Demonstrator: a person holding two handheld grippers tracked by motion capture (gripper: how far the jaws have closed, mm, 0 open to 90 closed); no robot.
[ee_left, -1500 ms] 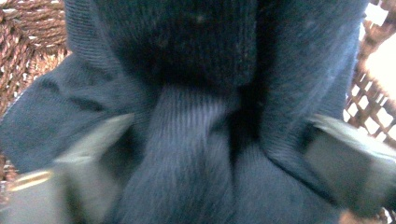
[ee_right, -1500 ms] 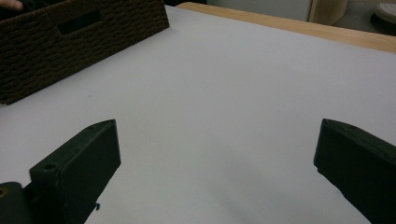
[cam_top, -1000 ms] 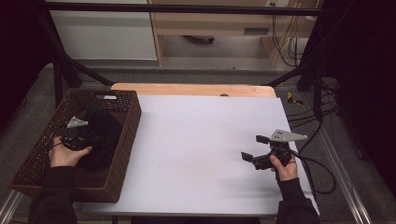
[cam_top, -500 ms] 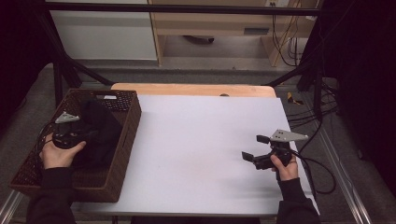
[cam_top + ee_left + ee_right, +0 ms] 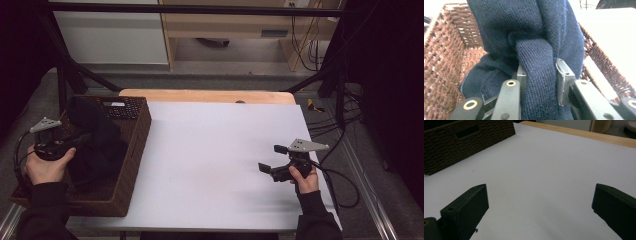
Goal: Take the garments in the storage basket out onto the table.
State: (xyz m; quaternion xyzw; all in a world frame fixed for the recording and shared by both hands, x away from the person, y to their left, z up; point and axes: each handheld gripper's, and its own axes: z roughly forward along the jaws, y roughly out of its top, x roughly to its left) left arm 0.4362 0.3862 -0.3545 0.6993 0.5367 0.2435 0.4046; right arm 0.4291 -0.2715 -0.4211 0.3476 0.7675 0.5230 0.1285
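Observation:
A dark blue knitted garment (image 5: 97,140) lies partly in a brown wicker basket (image 5: 137,150) at the table's left end, with one part pulled up above the rim. My left gripper (image 5: 76,140) is over the basket's left side, shut on a thick bunched fold of the garment (image 5: 537,75). The fold is squeezed between both pads, and the rest of the knit hangs down into the basket (image 5: 446,52). My right gripper (image 5: 271,158) rests low over the white table (image 5: 215,135) at the right. It stands open, with bare tabletop between its jaws (image 5: 541,195).
The basket's woven end wall with a handle slot (image 5: 466,131) is far off across the white tabletop (image 5: 554,157). A wooden strip (image 5: 205,96) runs along the table's far edge. Cables (image 5: 330,125) trail off the right side.
My left hand has risen and shifted left, drawing the garment upward out of the basket so it stands taller. The right hand has stayed put.

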